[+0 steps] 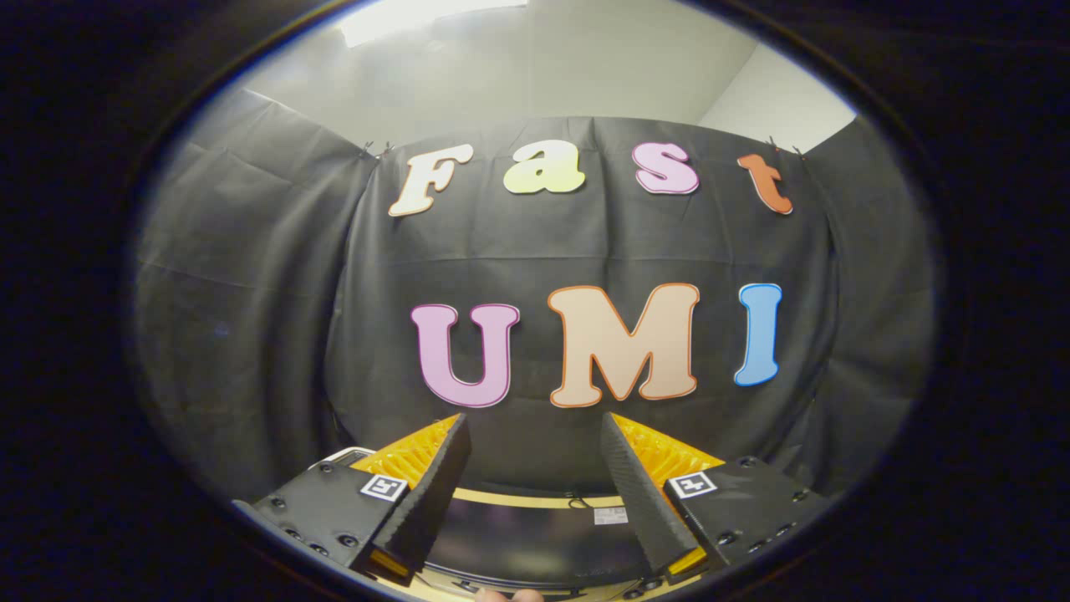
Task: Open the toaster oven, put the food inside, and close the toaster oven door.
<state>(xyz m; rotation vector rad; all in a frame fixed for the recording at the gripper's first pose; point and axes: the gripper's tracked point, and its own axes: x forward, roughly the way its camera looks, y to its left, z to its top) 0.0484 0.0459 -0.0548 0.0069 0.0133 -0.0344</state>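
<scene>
The fingers (535,435) are being held apart with nothing gripped between them, aimed at the black cloth wall (251,318). The toaster oven's dark top (535,535) is being seen just below them, on the table (535,500).

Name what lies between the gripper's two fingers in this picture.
Nothing is held: the gripper is open, and the gripper view shows booth cloth in the gap, with a dark glossy surface below.

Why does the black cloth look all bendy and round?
In the gripper view, the fisheye lens bows the cloth wall and its folds outward; a bright ceiling light glares above it; the gripper has its jaws open, with nothing between them, and the dark glossy surface below them shows faint reflections; the view dims toward its rim.
</scene>
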